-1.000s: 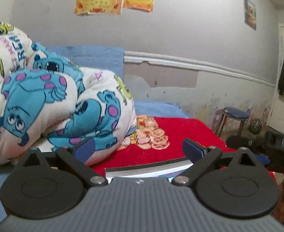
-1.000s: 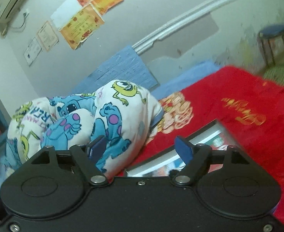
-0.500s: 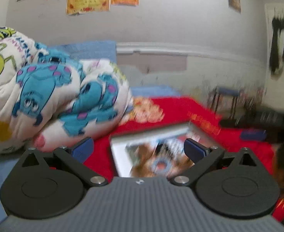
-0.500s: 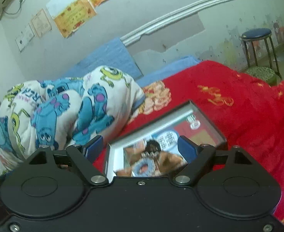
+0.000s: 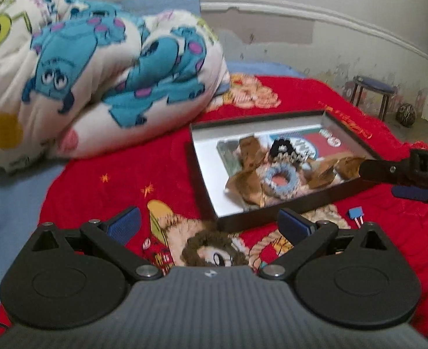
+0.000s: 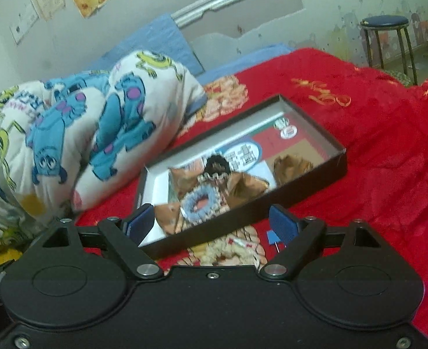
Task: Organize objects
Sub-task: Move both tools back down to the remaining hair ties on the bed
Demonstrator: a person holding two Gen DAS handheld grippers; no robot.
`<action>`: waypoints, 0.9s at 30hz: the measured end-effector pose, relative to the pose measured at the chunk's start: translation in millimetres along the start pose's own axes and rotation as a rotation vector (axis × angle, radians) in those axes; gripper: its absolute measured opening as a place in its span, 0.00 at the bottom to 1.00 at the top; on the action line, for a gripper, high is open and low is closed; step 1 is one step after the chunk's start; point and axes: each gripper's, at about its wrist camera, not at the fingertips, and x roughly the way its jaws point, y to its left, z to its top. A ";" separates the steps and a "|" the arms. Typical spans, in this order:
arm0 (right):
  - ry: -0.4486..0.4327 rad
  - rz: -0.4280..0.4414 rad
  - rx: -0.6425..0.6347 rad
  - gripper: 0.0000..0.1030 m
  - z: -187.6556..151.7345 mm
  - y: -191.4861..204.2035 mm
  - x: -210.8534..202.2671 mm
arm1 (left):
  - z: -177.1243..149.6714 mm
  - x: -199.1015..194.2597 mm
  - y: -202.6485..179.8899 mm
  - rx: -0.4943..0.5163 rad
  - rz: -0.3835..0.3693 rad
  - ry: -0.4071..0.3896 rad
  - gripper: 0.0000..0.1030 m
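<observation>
Red bedspread (image 5: 120,171) covers the bed below a scuffed wall; on it lies the shallow black box (image 5: 275,212), holding crumpled brown wrappers (image 5: 248,180), a pale-blue scrunchie (image 5: 280,179) and a black scrunchie (image 5: 285,148). The box's long axis runs diagonally away from both cameras, its near wall toward them. A small blue clip (image 5: 355,213) lies on the spread just outside the box's near right corner. The left gripper (image 5: 211,224) has its jaws apart and empty, the box ahead and to its right. The right gripper (image 6: 214,221) has just been opening; nothing is between its jaws, and the box's near wall sits directly ahead, making it probably the nearer hand. A cartoon-print quilt (image 5: 97,67) lies bundled on the left.
</observation>
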 end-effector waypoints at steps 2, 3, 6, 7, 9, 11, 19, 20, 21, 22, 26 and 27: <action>0.012 -0.008 -0.009 0.84 -4.2 1.3 4.1 | -2.0 4.0 -0.3 -0.002 0.006 0.024 1.00; 0.016 -0.009 -0.013 0.85 -5.5 2.1 5.3 | -2.6 5.7 -0.6 0.000 0.004 0.034 1.00; 0.026 -0.007 -0.019 0.87 -9.5 4.3 7.4 | -6.4 7.9 -3.1 0.012 0.005 0.053 1.00; 0.028 -0.005 -0.018 0.87 -9.2 4.4 7.9 | -7.9 8.3 -3.9 0.016 0.005 0.058 1.00; 0.028 -0.006 -0.011 0.88 -10.5 4.4 9.0 | -8.9 10.5 -5.1 0.021 0.000 0.077 1.00; 0.027 -0.013 -0.010 0.89 -11.9 4.2 9.9 | -10.4 13.1 -5.8 0.023 0.006 0.085 1.00; 0.059 -0.034 -0.005 0.89 -18.9 2.7 23.3 | -13.7 32.6 -4.1 -0.003 0.034 0.145 1.00; 0.068 -0.036 -0.002 0.89 -20.4 2.5 25.7 | -14.3 35.0 -3.8 -0.010 0.038 0.155 1.00; 0.076 -0.038 -0.003 0.89 -22.1 2.4 28.1 | -15.1 37.4 -3.6 -0.016 0.043 0.163 1.00; 0.083 -0.042 -0.007 0.89 -23.6 3.0 30.0 | -15.9 39.6 -3.4 -0.018 0.050 0.169 1.00; 0.106 -0.048 -0.011 0.89 -29.1 5.3 36.1 | -17.5 44.3 -2.6 -0.019 0.062 0.186 1.00; 0.110 -0.045 -0.011 0.89 -30.2 5.5 37.0 | -17.7 44.6 -2.2 -0.024 0.062 0.186 1.00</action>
